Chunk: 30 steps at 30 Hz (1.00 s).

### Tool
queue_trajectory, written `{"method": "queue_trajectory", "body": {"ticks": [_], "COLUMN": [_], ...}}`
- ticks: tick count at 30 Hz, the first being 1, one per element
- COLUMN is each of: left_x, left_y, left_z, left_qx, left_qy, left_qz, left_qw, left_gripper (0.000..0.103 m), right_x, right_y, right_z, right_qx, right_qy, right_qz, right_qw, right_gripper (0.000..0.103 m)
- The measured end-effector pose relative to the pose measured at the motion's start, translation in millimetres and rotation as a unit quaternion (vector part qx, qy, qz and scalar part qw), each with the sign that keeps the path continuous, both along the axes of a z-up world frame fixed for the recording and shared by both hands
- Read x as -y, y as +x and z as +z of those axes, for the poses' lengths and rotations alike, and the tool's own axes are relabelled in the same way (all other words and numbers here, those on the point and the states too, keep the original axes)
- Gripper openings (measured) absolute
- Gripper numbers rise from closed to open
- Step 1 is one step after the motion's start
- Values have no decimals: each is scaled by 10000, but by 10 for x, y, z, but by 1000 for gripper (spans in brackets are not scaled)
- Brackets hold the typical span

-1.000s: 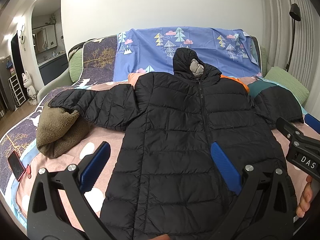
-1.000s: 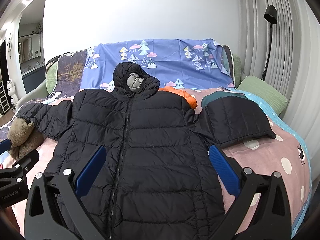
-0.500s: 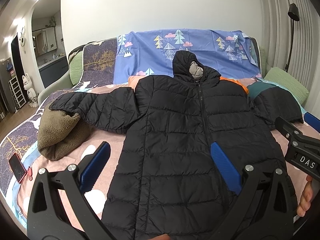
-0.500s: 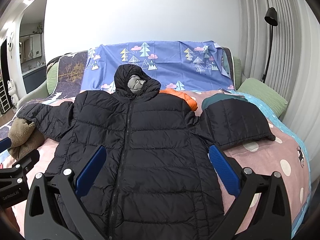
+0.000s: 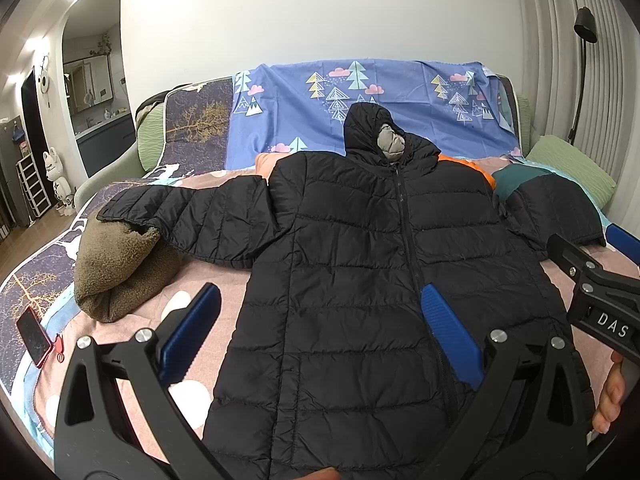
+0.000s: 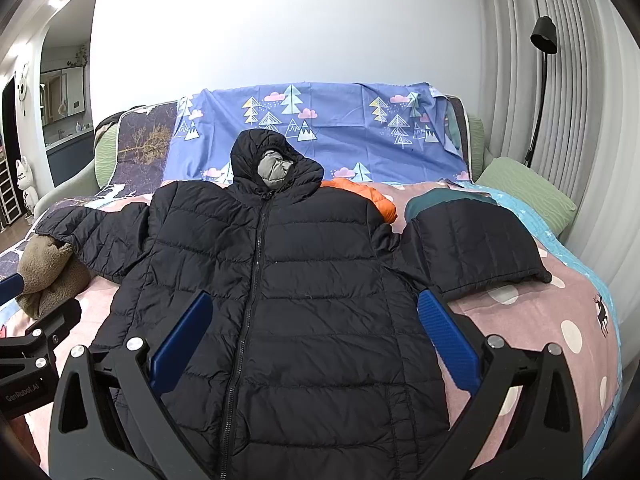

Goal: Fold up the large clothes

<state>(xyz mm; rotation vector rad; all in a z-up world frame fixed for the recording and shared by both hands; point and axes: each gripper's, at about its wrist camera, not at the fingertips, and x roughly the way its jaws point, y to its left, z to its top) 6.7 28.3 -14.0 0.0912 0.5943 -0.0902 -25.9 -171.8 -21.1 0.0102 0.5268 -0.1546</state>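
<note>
Both tools were held level above the jacket's hem, side by side: the left tool and the right tool, each with blue pads spread apart and nothing gripped. The black quilted hooded puffer jacket was laid flat, zipped, on the pink dotted bed cover, sleeves outspread. One cuff was draped over a brown fleece bundle; an orange garment was tucked beneath the shoulder.
</note>
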Motion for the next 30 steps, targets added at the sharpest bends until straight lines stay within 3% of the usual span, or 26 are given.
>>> {"method": "queue_trajectory", "body": {"ticks": [30], "left_x": [-29], "left_y": [76], "left_z": [-73], "left_qx": [-134], "left_qy": [-76], "left_qz": [-186], "left_qw": [9997], "left_gripper": [101], "right_x": [-60], "right_y": [64], "right_z": [-133], "right_qx": [-113], "right_qy": [-13], "right_qz": [3], "right_qw": [9999], "right_gripper": [102]}}
